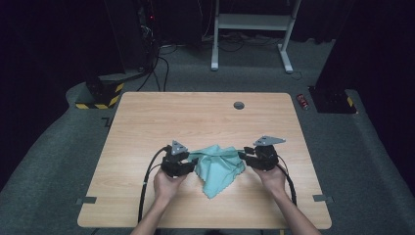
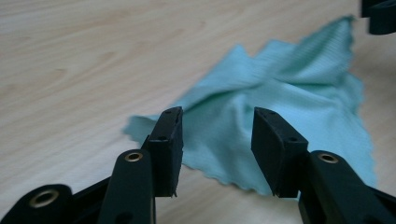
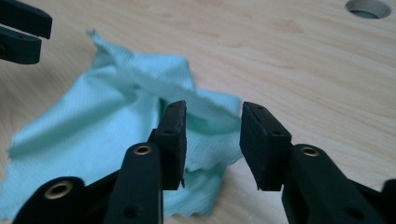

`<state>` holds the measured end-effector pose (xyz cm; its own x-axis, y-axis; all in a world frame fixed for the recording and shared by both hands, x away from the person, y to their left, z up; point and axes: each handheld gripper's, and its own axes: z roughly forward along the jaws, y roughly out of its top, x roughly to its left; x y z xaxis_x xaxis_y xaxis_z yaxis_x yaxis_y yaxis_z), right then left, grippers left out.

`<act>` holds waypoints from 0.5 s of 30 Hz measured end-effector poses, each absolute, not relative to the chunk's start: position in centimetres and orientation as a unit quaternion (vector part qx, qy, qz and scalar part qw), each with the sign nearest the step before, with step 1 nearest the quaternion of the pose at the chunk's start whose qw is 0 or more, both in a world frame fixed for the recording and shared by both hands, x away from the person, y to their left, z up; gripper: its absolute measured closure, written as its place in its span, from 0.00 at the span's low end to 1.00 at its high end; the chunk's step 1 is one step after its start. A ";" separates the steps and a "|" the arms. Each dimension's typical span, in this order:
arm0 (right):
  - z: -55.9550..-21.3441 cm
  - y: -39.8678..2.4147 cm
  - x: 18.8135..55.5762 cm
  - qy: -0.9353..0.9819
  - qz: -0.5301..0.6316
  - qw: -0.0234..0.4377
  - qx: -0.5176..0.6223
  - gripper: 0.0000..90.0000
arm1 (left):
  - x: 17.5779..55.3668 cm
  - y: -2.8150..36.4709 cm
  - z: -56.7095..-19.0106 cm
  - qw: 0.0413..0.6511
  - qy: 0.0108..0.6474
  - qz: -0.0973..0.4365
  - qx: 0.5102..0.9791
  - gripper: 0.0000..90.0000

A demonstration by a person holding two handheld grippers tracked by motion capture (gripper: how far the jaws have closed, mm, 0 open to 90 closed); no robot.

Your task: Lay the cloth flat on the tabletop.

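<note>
A pale wooden tabletop is carrying a crumpled teal cloth at lower centre; the left claw and right claw are flanking it, both standing open and gripping nothing. Folding seems in hand; next, re-gripping corners

A light wooden table with rounded corners stands on grey carpet, its grain running left to right. Near the far edge, a little right of the middle, a small round hole is cut through the top. A crumpled teal cloth lies directly on the wood toward the near side, roughly central, with one corner pointing at the near edge and folds bunched along its far side.
</note>
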<state>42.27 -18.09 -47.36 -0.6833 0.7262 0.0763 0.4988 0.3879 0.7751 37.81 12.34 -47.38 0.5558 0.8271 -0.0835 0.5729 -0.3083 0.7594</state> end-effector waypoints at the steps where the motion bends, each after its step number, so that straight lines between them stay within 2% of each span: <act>1: -47.5 -17.8 42.0 0.825 0.403 0.141 0.371 0.65 | 37.6 11.9 -47.5 0.387 0.438 0.160 0.796 0.59; 9: -48.8 -16.1 41.7 0.851 0.370 0.141 0.346 0.66 | 37.2 9.2 -49.9 0.372 0.427 0.145 0.811 0.65; 15: -50.2 -15.4 42.4 0.865 0.339 0.135 0.345 0.75 | 37.5 9.0 -50.9 0.357 0.438 0.168 0.807 0.58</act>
<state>42.43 -15.40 -50.19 -0.7262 0.6875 -0.0001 0.5047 0.5332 0.6790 37.51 9.02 -50.89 0.5592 0.8279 -0.0425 0.5881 -0.3600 0.7243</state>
